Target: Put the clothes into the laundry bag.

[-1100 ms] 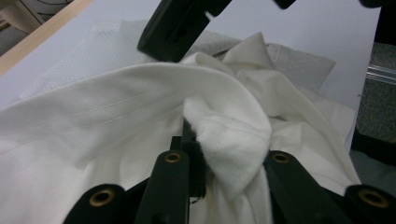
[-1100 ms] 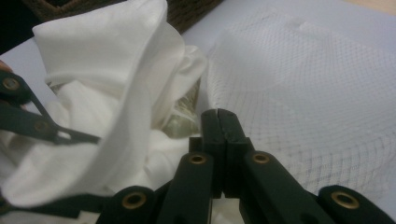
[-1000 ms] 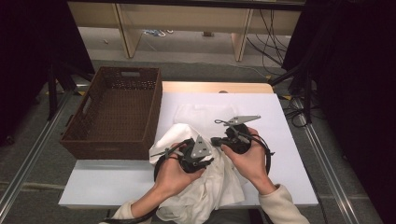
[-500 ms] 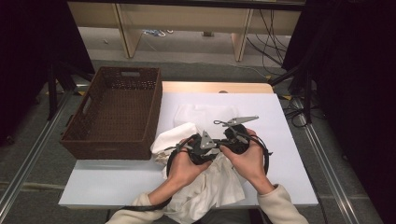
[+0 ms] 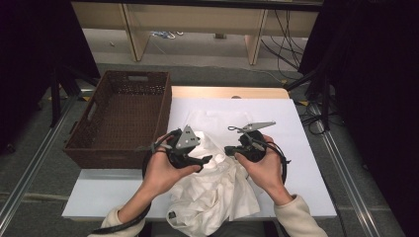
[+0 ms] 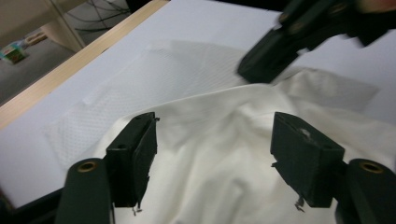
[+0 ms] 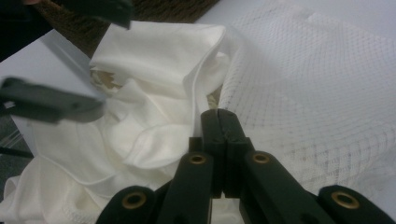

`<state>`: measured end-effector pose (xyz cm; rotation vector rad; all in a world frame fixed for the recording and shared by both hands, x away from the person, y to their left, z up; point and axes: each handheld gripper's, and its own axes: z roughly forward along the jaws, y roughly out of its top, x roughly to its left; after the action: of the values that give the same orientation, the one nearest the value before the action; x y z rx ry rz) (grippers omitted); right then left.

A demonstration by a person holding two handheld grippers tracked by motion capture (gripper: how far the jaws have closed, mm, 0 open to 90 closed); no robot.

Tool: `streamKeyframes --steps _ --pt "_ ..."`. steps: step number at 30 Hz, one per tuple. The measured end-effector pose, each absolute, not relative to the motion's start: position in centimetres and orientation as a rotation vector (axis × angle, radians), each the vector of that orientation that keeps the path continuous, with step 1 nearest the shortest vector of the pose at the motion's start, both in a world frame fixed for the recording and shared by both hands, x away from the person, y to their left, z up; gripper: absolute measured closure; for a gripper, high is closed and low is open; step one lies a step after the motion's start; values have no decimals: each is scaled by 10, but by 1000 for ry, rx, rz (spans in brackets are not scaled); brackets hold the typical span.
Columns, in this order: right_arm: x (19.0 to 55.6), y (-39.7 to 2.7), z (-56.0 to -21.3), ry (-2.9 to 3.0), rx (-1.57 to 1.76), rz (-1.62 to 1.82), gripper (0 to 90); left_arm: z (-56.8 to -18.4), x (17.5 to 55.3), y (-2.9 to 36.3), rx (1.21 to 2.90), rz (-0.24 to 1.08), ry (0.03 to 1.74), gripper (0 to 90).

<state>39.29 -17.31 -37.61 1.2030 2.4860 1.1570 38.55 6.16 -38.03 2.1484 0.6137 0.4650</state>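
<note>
A: Jaws of the left gripper point(image 6: 215, 158) have just been opening. They now stand wide apart, with the white garment point(image 5: 217, 190) below and between them but no pad pressing on it. A second ago that gripper sat low on the cloth near the person's body; it has since shifted away from there and a little up.

B: Right gripper point(image 7: 219, 126)?

A: Unchanged. Clenched, pinching a fold of the garment, in the same place as a second ago. In the high view it sits at point(image 5: 232, 150), right hand behind it.

B: Garment location?

A: Crumpled on the white table point(image 5: 306, 148), front centre, part of it hanging over the near edge. A thin mesh sheet point(image 7: 317, 93) lies flat under and beyond it. Brown wicker basket point(image 5: 121, 118) stands just left of the table top, with nothing in it that I can see.

B: Reading?

A: Likely a regrasp: left let go to find a new hold while right anchors. Next the left needs a fresh edge or corner.
</note>
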Motion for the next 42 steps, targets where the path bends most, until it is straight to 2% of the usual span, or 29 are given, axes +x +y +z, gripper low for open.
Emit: streamKeyframes --steps 2,4,6,9,12,16,18,24,28,32,38,42 --pt "394 -173 -377 2484 1203 1173 900 -394 404 63 2213 450 671 257" --pt "394 -175 -377 2496 1214 1167 900 -408 416 63 2251 427 703 254" --pt "395 -176 -376 2503 1189 1151 900 -425 423 59 2313 336 732 245" --pt "394 -174 -378 2473 1228 1165 900 -440 424 53 2328 238 761 304" --pt "394 -173 -378 2479 1238 1158 900 -443 421 50 2360 224 758 429" --pt "394 -173 -379 2488 1222 1139 900 -451 415 43 2422 243 726 768" --pt "394 -172 -379 2479 1236 1136 900 -446 410 43 2403 271 741 828" --pt "397 -176 -379 2472 1231 1144 900 -400 381 46 2276 353 684 839" --pt "395 -176 -378 2428 1257 1187 900 -383 361 32 2237 331 579 839" --pt "393 -177 -375 2410 1218 1232 900 -398 360 6 2247 304 515 836" --pt "392 -176 -374 2448 1233 1245 900 -429 378 -20 2290 329 554 825" --pt "394 -175 -378 2466 1248 1236 900 -433 386 -24 2288 309 595 793"
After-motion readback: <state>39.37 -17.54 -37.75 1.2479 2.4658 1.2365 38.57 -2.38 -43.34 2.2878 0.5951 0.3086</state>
